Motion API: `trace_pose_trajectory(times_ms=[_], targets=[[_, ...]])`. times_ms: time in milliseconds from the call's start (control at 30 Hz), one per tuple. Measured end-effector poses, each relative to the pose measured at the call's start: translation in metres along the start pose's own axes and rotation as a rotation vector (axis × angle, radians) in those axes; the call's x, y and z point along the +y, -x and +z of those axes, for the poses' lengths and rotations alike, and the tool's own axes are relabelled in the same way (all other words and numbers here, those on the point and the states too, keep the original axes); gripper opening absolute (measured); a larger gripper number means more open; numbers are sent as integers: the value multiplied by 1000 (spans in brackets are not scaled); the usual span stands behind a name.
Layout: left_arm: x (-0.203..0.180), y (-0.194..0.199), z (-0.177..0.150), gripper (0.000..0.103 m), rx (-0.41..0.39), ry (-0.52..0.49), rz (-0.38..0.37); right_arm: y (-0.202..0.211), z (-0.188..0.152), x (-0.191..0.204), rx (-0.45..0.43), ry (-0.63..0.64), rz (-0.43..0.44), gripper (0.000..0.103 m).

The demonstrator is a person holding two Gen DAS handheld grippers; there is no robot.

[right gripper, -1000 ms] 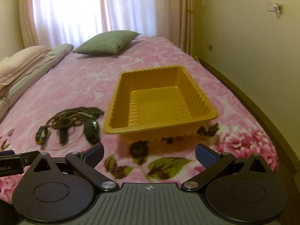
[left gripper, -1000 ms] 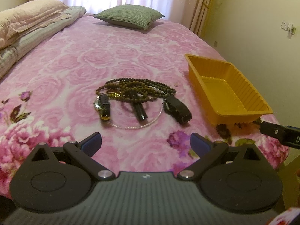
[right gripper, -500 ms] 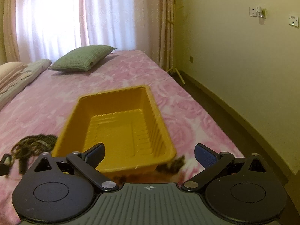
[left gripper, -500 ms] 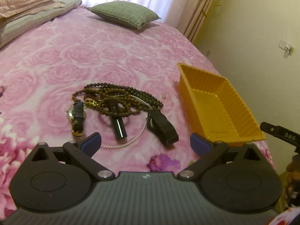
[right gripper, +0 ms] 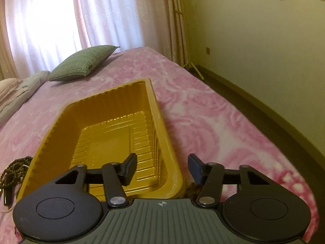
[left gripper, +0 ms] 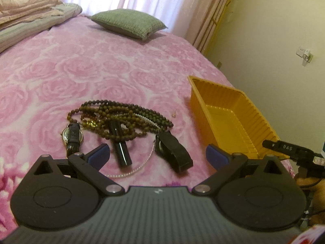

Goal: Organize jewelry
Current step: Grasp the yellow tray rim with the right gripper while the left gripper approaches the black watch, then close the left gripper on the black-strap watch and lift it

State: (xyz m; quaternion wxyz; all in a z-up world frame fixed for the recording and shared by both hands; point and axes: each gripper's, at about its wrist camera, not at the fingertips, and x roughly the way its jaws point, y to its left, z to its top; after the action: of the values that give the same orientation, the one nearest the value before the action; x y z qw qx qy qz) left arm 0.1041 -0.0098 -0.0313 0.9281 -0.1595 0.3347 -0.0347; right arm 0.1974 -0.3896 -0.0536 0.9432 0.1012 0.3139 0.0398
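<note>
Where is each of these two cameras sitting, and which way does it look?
Left wrist: rides the left gripper, facing down the pink rose bedspread at tangled dark bead necklaces; its open blue-padded fingers show.
Right wrist: rides the right gripper, which has just been closing, astride the rim of the empty yellow plastic tray.
Shared: tray, green cushion, bedspread.

I see a bed [left gripper: 101, 65] under a pink rose-patterned cover, a green pillow [left gripper: 130, 22] near bright sheer curtains [right gripper: 50, 20], pale yellow walls [right gripper: 264, 50], and dark floor [right gripper: 254, 109] alongside.
</note>
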Motion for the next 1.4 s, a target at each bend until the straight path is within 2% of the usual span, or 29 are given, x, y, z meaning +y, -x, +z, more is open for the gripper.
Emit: trace_pose_trajectory(times_ms=[200,433,600,800,1000,1167,1400], targets=[[3,-4,-1,100,-16,-1,16,-10,-4,-1,5,-28,26,30],[5,-5,-4,100,-18,-32,36,-5,-2,5,-12,-3,-9,13],[9,-6,-5,99,-11,-57,38,3,1,14,-16,31,-26,10],[10,-8,-8,89,-9,-99,43,18,6,32,-41,112,-52,7],[8,-9,-9,85,3,-120,24,32,11,53,-75,208,-81,5],[-4,-16,-9,82,8,-141,-2,40,14,68,-104,284,-117,5],[-32,-37,-9,69,30,-177,-28,46,10,83,-136,375,-164,5]])
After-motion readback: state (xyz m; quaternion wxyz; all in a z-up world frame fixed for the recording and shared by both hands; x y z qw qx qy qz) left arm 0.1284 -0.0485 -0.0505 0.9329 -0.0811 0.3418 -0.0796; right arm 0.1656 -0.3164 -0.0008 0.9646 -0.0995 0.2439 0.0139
